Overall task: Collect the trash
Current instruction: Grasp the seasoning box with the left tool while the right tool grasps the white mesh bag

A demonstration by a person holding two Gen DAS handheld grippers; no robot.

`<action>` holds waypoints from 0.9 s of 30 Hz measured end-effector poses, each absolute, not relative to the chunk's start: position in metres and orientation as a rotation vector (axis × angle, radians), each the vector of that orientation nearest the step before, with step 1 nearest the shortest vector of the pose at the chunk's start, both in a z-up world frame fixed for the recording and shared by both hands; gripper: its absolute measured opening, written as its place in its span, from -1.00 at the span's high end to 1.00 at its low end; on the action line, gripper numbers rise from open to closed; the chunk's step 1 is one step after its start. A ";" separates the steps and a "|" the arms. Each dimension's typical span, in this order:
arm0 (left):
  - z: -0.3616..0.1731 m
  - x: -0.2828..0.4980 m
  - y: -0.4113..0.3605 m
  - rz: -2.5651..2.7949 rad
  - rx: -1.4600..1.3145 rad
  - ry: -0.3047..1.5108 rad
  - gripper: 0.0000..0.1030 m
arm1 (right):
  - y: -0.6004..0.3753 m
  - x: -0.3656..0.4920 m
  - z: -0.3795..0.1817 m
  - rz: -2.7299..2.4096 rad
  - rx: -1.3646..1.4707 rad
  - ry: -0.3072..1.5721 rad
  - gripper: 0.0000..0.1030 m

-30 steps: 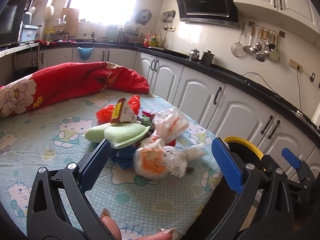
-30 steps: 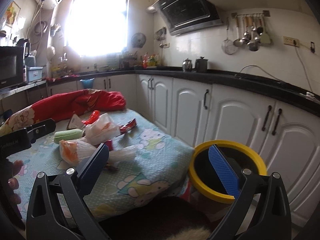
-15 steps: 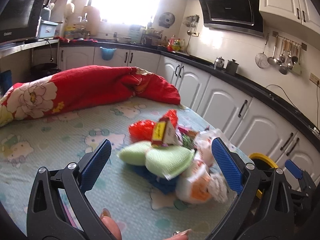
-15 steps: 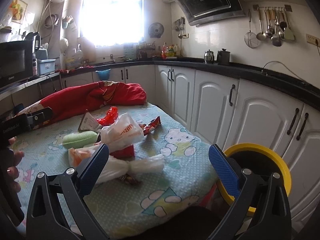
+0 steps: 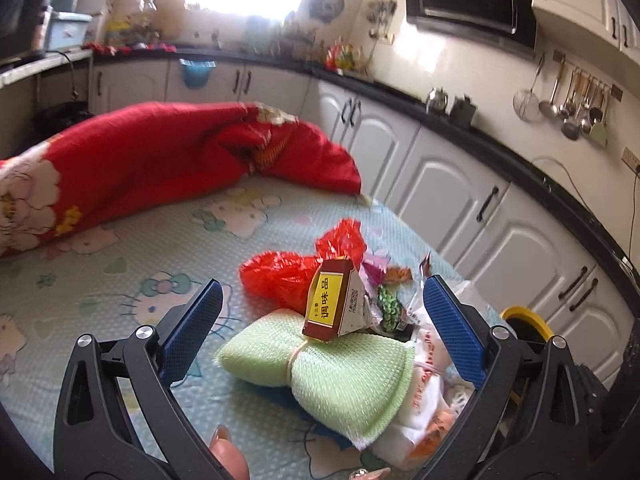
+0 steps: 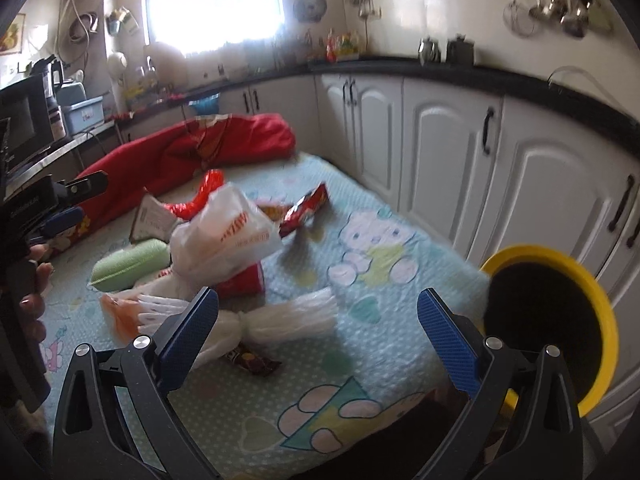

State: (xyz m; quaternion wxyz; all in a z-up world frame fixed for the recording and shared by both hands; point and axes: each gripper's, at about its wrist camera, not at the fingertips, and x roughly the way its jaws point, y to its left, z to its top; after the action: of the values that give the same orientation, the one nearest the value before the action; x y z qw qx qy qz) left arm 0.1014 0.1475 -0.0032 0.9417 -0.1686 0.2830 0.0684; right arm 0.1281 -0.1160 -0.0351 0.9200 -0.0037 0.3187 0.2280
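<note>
A pile of trash lies on the table with the light blue cartoon cloth (image 5: 120,264): a green mesh cloth (image 5: 340,376), a red and yellow carton (image 5: 334,306), a red plastic bag (image 5: 288,276) and white plastic bags (image 6: 228,236). A red snack wrapper (image 6: 306,210) and a small dark wrapper (image 6: 252,362) lie beside the pile. My left gripper (image 5: 320,336) is open and empty, its fingers either side of the green cloth and carton. My right gripper (image 6: 318,334) is open and empty above the table's near edge, by a twisted white bag (image 6: 280,320).
A yellow-rimmed bin (image 6: 560,324) stands off the table's right edge, also in the left wrist view (image 5: 524,320). A red flowered quilt (image 5: 160,164) lies across the far side of the table. White cabinets (image 6: 440,152) under a black counter run along the right.
My left gripper has moved closer to the pile, so the green cloth and carton now sit between its fingers. My right gripper has swung left over the table towards the white bags.
</note>
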 end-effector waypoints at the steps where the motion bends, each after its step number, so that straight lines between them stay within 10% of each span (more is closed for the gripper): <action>1: -0.006 0.105 0.149 0.131 -0.349 0.593 -0.79 | -0.114 0.131 -0.038 0.477 -0.004 0.671 -0.71; 11: -0.033 0.136 0.168 0.053 -0.465 0.726 -0.77 | -0.105 0.152 -0.066 0.524 0.058 0.833 -0.04; 27: -0.025 0.147 0.153 -0.012 -0.419 0.740 -0.05 | -0.109 0.154 -0.069 0.545 0.033 0.831 0.68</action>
State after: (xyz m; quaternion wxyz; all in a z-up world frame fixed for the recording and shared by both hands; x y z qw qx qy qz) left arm 0.1470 0.1530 -0.0255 0.9110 -0.2032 0.3589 -0.0059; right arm 0.1544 -0.1087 -0.0694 0.8789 0.0159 0.3987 0.2614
